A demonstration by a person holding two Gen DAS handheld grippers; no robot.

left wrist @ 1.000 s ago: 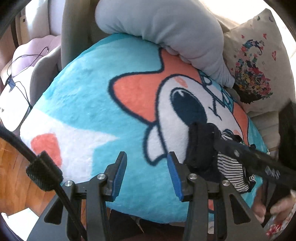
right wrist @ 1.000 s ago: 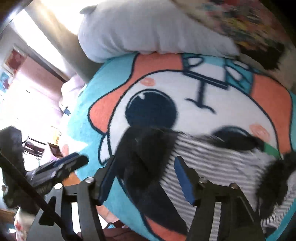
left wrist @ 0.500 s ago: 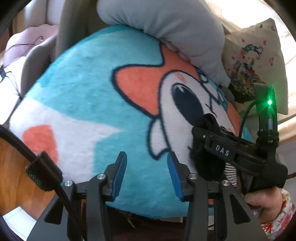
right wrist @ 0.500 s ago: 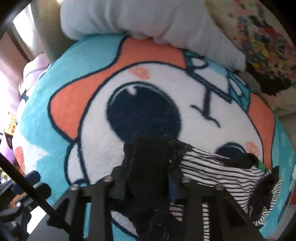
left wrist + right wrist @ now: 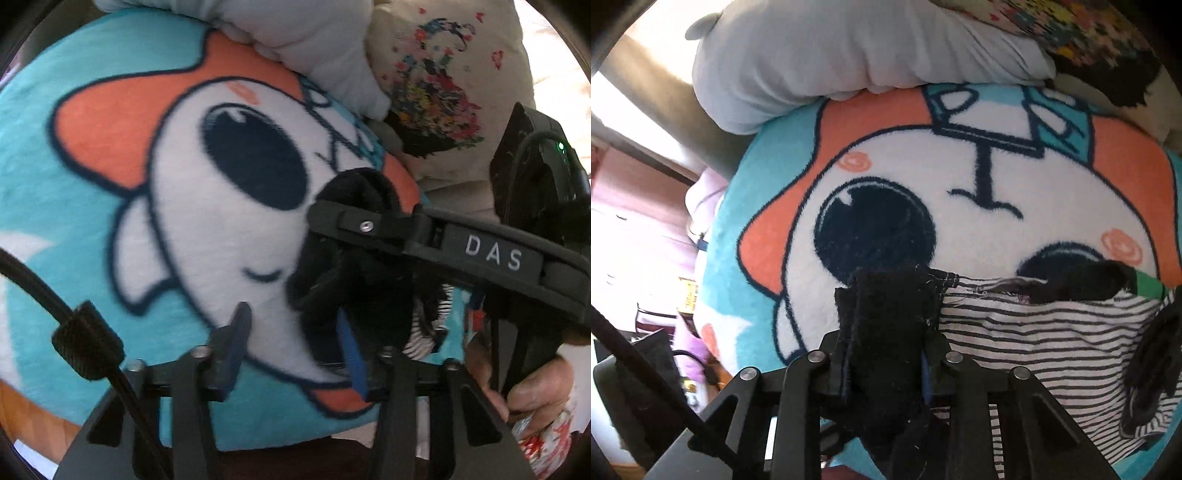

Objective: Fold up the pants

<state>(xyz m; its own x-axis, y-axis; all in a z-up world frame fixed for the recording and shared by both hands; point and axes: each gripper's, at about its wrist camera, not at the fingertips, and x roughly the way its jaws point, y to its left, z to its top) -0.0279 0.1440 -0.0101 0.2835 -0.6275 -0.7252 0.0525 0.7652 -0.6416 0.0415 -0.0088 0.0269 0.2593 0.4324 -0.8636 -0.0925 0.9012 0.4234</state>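
Right hand-held gripper (image 5: 884, 373) clamps the black cuff of the striped pants (image 5: 1052, 332) on the cartoon cushion (image 5: 960, 177); left hand-held gripper (image 5: 291, 347) has just been narrowing, empty (nothing between pads). Folding barely begun.

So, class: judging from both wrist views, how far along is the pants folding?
Done: the right gripper is shut on the striped pants' black cuff. In hand: the left gripper, jaws just narrowing, sits beside that cuff with nothing clamped. Left: no fold shows yet; the pants lie crumpled on the cartoon blanket.
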